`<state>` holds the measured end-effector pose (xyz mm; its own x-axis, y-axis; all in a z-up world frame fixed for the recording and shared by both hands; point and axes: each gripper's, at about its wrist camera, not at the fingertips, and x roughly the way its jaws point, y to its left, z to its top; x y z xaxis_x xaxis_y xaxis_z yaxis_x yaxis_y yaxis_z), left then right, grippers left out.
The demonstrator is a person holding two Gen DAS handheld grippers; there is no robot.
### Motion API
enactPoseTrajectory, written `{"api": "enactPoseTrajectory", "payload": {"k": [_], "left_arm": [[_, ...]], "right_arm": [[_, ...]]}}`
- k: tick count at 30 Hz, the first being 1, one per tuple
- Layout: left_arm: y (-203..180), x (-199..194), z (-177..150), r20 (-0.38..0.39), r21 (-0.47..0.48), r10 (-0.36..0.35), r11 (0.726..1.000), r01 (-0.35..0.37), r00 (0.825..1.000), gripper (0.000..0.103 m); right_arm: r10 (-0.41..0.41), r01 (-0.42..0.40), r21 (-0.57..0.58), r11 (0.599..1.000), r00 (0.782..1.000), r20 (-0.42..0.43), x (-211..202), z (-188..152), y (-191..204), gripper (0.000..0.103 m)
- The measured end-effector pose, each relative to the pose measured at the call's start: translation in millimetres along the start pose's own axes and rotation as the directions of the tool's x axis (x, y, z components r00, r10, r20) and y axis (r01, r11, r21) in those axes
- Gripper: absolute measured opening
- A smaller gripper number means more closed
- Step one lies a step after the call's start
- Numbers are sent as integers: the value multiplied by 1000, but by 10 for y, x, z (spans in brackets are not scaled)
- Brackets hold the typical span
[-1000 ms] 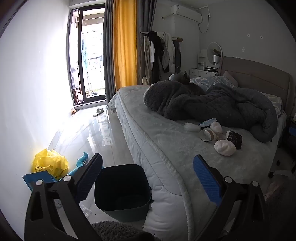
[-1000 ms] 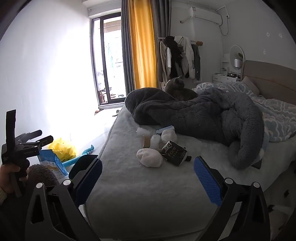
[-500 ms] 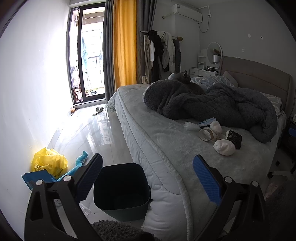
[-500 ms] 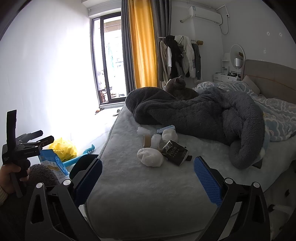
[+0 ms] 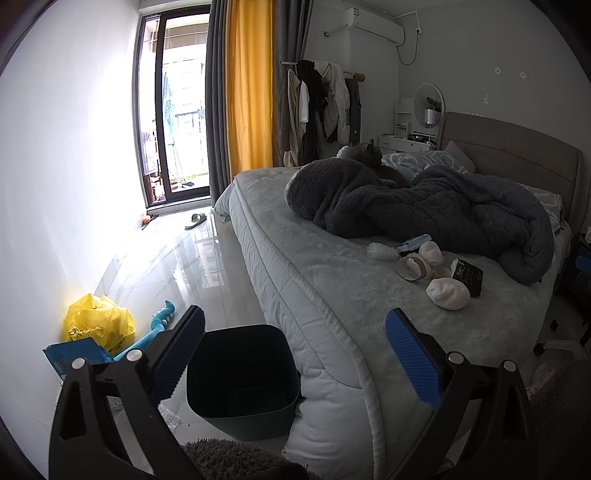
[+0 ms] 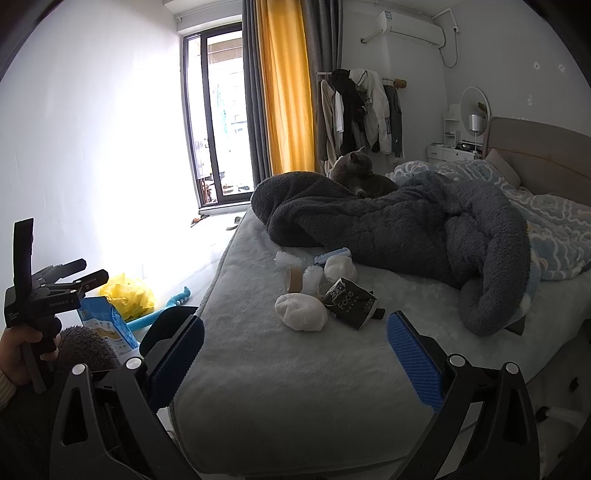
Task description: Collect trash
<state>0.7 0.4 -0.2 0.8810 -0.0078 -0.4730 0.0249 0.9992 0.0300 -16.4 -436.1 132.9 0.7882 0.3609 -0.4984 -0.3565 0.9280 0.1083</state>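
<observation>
On the bed [image 6: 295, 387], at 12 o'clock of the spread, empty right gripper [image 6: 295, 363], lie three white wads [image 6: 301, 311], one cardboard tube [image 6: 293, 277], one black packet [image 6: 351, 302]. Only the left gripper [image 5: 295, 363], also spread and empty, sees inside the bin [image 5: 242, 376].

Walls: white and bare, the left wall [image 5: 74, 166] washed bright by daylight.
Window: a tall dark-framed glass door [image 5: 173, 133] stood at the far end, with a balcony beyond.
Curtains: a yellow curtain [image 5: 249, 88] hung between grey ones [image 5: 218, 92].
Floor: glossy pale tiles [image 5: 173, 273] mirrored the glare; a slipper [image 5: 195, 220] lay near the door.
Bed: a large bed [image 6: 295, 369] with a pale fleecy cover and a beige padded headboard [image 5: 517, 151].
Bedding: a rumpled dark grey blanket [image 6: 406, 229], with a grey cat [image 6: 354, 173] lying on it.
Clothes rack: coats [image 6: 354, 110] hung by the curtains.
Air conditioner: a white unit [image 5: 373, 27] sat high on the far wall.
Vanity: a round mirror [image 5: 428, 101] stood over white drawers.
</observation>
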Motion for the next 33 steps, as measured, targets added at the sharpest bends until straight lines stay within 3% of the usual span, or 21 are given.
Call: {"api": "enactPoseTrajectory", "payload": {"k": [33], "left_arm": [[-19,-9,-46,-5,-9,-1,1000,1,1000,100]], "right_arm": [[2,-2,3,1000,1000,-4,13,-4,-19,100]]}}
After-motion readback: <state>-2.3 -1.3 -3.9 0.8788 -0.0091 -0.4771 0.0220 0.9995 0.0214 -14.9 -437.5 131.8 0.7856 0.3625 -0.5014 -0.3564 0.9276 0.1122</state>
